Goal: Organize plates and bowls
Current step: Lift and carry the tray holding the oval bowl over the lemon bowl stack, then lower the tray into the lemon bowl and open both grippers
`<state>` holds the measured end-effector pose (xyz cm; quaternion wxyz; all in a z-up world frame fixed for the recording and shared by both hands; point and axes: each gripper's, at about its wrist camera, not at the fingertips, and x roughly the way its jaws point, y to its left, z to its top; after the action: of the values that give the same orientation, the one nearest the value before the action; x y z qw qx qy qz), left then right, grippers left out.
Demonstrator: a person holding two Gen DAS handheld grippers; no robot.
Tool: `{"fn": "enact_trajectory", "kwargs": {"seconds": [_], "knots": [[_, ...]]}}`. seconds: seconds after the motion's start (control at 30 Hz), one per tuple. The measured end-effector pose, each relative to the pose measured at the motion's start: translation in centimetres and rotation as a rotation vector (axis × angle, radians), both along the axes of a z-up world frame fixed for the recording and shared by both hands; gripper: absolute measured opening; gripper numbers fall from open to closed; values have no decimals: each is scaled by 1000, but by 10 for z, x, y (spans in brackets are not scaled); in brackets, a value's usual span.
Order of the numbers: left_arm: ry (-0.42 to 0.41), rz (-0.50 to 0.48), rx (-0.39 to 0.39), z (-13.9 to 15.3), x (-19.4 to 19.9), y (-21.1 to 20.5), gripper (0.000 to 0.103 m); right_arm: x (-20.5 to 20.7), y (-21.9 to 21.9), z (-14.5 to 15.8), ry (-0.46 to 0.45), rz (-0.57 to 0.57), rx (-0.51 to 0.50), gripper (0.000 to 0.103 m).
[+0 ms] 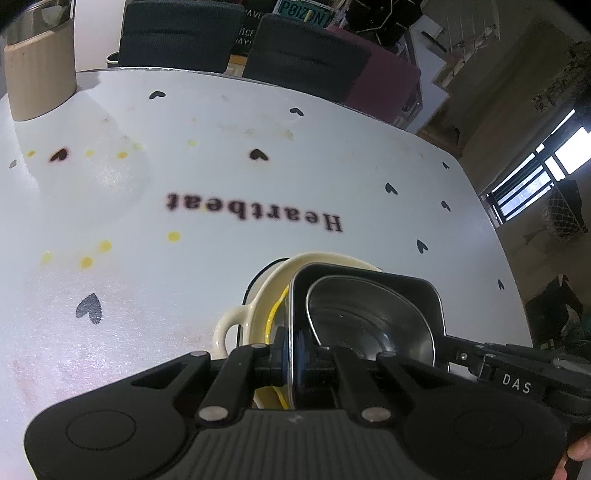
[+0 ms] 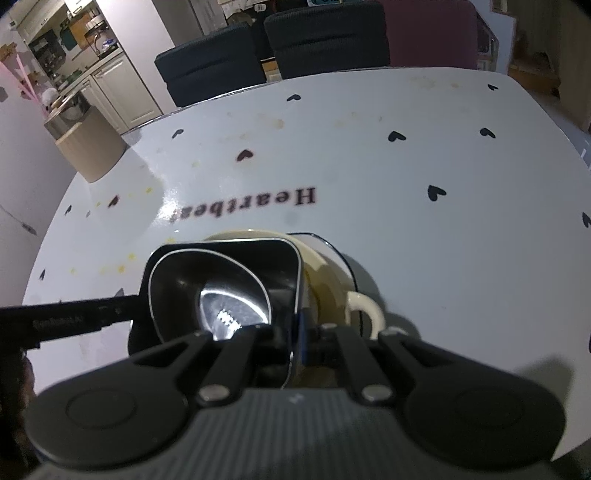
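A black square dish [image 1: 373,276] with a steel bowl [image 1: 369,321] nested in it sits tilted over a cream handled bowl [image 1: 255,314]. A yellow dish [image 1: 272,317] lies inside the cream bowl. My left gripper [image 1: 293,354] is shut on the black dish's left rim. The right gripper [image 2: 297,339] is shut on the same black dish [image 2: 221,251] at its right rim. In the right wrist view the steel bowl [image 2: 229,291] shines inside, and the cream bowl [image 2: 325,280] rests on a dark-rimmed white plate [image 2: 334,246].
The stack stands on a white table [image 1: 258,166] printed with hearts and "Heartbeat". A beige canister [image 1: 40,85] stands at the far left corner. Dark chairs [image 1: 177,33] line the far edge. The table's rounded right edge [image 1: 491,229] drops to the floor.
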<state>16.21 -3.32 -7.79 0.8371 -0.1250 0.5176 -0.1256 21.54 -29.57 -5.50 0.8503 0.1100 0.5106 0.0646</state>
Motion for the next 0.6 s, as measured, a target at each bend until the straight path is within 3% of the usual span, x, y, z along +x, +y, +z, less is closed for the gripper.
{"fn": "enact_trajectory", "kwargs": {"seconds": [0.6], "knots": [[11, -9, -7, -3, 2, 0, 5, 2, 5, -5, 14, -8, -20, 6]]}}
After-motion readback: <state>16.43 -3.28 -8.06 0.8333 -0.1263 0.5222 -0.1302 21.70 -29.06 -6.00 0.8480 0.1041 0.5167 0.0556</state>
